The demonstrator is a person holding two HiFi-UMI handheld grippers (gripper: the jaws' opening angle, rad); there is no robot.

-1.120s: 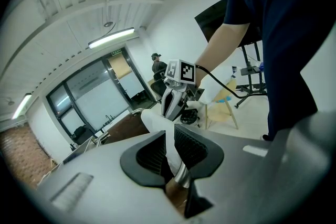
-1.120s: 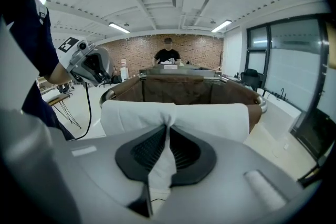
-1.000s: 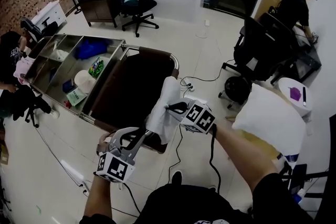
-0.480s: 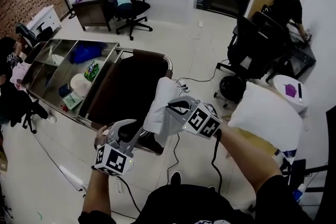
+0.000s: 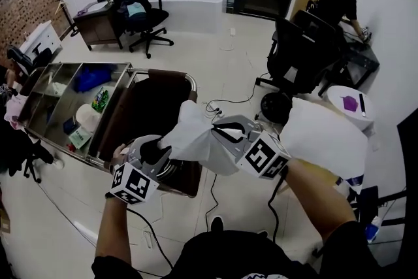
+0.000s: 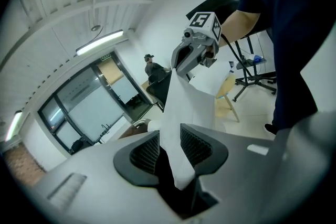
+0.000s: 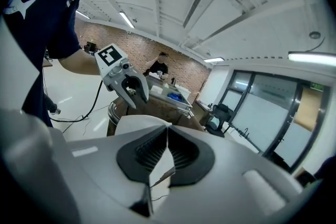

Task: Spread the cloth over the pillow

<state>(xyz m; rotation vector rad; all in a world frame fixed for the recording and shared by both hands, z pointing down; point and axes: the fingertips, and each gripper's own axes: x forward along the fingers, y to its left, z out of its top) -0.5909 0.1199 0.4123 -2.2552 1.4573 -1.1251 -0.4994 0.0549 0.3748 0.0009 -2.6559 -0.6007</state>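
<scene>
Cloth (image 5: 189, 138) — clamped right; left perhaps opening.

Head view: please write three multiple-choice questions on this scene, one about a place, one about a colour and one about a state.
1. Where is the pillow?
A. in the metal tray
B. on the office chair
C. right of the person's right forearm

2. What colour is the cloth?
A. white
B. blue
C. brown

3. How do the right tongs stand?
A. apart and empty
B. shut on the cloth
C. shut on a cable

Answers:
1 C: the pillow shows just beyond that forearm, at the right of the head view.
2 A: the cloth is plain white in every view.
3 B: the right gripper view shows them together, with cloth pinched between.
</scene>
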